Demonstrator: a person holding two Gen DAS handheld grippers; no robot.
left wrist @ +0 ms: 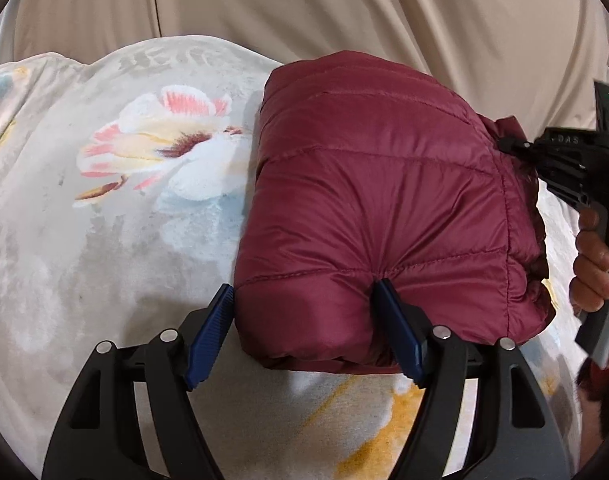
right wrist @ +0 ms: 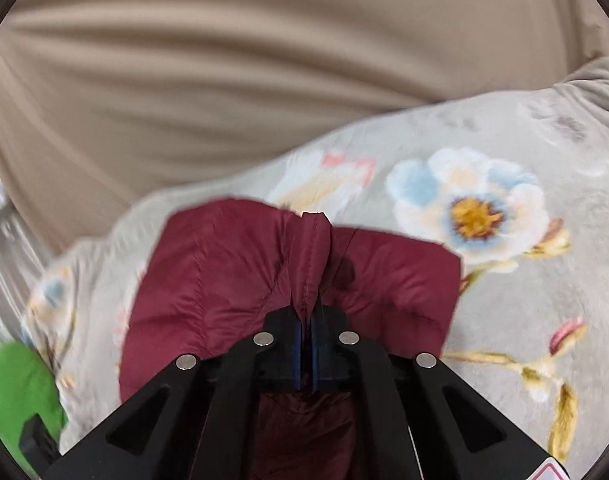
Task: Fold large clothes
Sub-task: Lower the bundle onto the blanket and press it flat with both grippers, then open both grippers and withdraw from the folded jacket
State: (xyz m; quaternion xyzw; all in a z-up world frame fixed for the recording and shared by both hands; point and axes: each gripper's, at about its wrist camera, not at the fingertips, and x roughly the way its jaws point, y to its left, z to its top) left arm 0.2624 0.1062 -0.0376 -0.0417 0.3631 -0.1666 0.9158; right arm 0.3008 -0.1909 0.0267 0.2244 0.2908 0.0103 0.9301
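Note:
A maroon puffer jacket (left wrist: 368,208) lies folded into a thick bundle on a floral blanket (left wrist: 104,220). My left gripper (left wrist: 304,312) is open; its blue fingers (left wrist: 396,332) straddle the bundle's near left corner, the right finger pressing into the fabric. My right gripper (left wrist: 516,146) is at the bundle's far right edge, shut on a pinch of its hem. In the right wrist view the right gripper (right wrist: 306,322) is shut on a raised ridge of the maroon jacket (right wrist: 208,292); that view is blurred.
A beige curtain (left wrist: 344,8) hangs behind the blanket. A green item (right wrist: 20,392) with a black part lies at the lower left of the right wrist view. The hand holding the right gripper (left wrist: 592,264) is at the right edge.

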